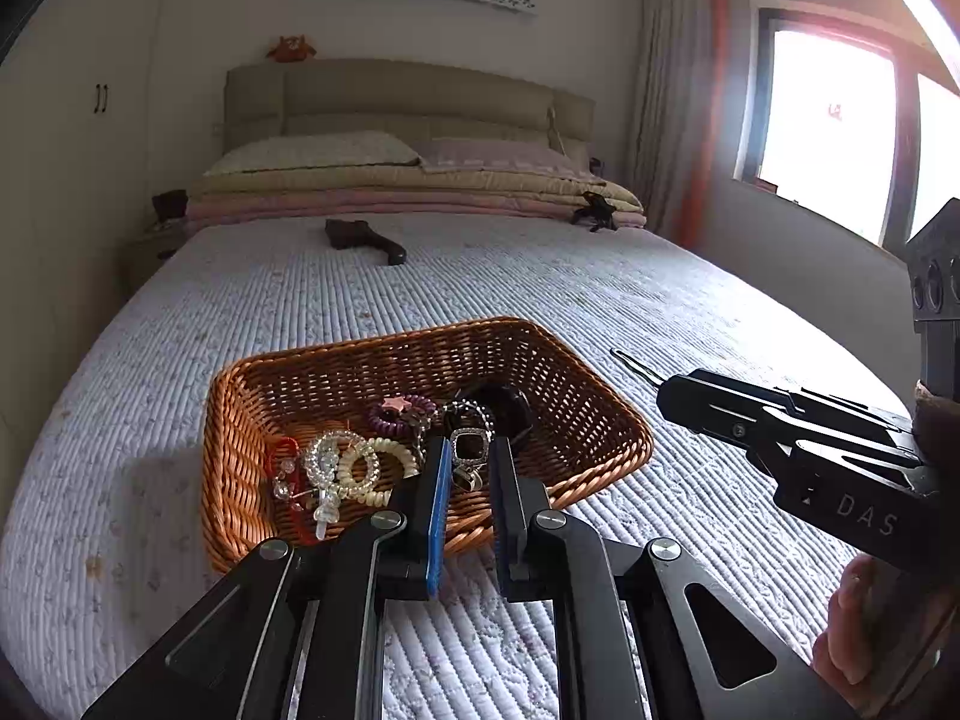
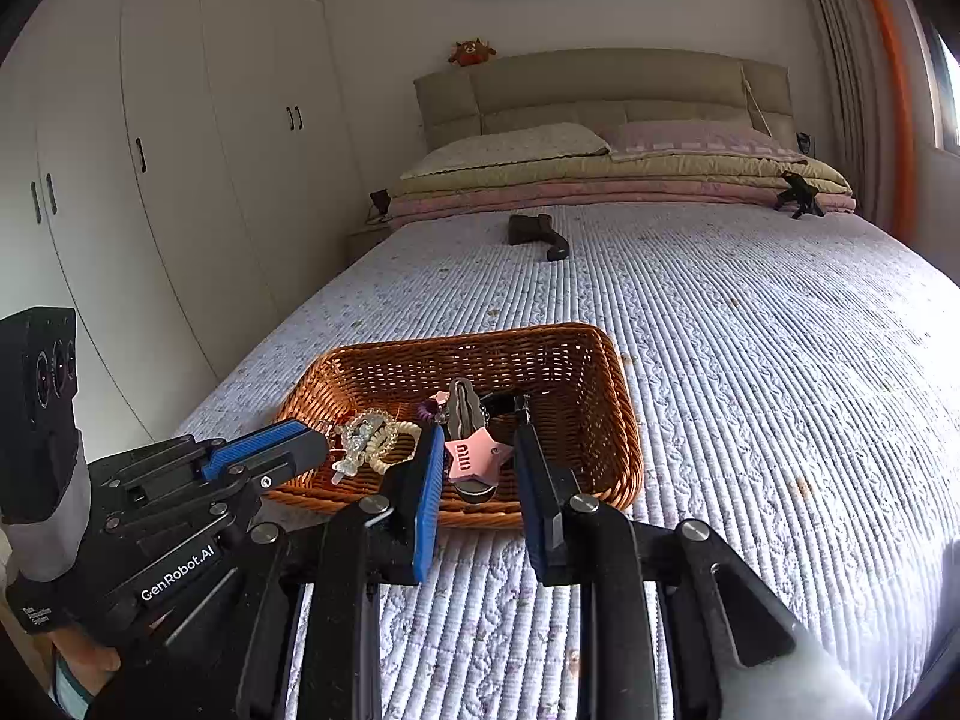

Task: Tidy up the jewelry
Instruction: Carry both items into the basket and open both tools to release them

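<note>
The wicker basket sits on the quilted bedspread with most of the jewelry already in it: a purple coil hair tie, a cream coil tie, a rhinestone bracelet and a red bead string heaped toward its left-hand end. In the right wrist view a pink star hair clip hangs between the fingers of the right gripper, its metal clasp running forward, away from the camera and along the line of the fingers. The jaws stand visibly apart and gaps show on both sides of the star, so whether they pinch it lower down or it simply lies in front of them I cannot tell. In the left wrist view, though, a thin metal prong juts from that gripper's tip out over the bedspread, just beside the basket's right rim, which suggests the clip is carried and not yet over the basket. The left gripper hovers at the near rim with its jaws apart and nothing between them; a square-framed silver pendant lies in the basket straight ahead. The coming move likely turns on this: the basket lies to the left of the right gripper, so the clip must travel leftward across the rim before release.
</note>
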Available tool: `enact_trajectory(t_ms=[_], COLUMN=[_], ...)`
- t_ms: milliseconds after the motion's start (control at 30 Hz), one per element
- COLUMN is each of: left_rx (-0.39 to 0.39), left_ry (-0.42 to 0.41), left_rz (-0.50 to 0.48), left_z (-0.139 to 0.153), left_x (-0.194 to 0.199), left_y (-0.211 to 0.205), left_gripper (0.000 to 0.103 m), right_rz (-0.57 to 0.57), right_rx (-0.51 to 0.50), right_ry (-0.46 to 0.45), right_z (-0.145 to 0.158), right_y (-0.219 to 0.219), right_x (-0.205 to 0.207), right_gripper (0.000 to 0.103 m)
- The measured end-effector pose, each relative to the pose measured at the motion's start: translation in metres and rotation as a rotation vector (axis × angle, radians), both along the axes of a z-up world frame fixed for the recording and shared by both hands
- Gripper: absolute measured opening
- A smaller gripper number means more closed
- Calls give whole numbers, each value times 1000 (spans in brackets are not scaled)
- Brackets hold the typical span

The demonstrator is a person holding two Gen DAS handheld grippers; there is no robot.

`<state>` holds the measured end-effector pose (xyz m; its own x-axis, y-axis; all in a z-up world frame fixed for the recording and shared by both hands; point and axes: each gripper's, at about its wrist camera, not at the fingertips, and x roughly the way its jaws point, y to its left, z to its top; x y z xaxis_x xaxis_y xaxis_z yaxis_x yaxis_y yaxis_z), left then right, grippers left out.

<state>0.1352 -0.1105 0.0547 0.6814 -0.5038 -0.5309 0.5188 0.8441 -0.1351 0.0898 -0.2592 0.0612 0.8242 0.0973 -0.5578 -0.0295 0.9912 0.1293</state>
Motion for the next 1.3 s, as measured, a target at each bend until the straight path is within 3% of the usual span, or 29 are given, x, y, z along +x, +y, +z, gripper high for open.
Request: enact_trajectory(t_ms=[600, 833, 967, 1200, 1300], left_rx=[8, 27, 51, 68, 71], left_ry=[18, 88, 103, 112, 98], left_rz=[97, 92, 93, 104, 112], left_z=[-16, -35, -46, -57, -59], left_x=[60, 88, 98, 108, 108], left_y=[22, 22, 14, 11, 11], left_gripper=[13, 13, 13, 14, 31], right_rz=[-15, -24, -13, -31, -39], right_rx=[-11, -11, -1, 33, 45], right_ry=[29, 111, 185, 236, 239], right_z=[-18, -37, -50, -65, -68], right_y=[1, 0, 4, 2, -2], right_x=[61, 103, 133, 165, 168], right_gripper=[27, 27, 27, 27, 31])
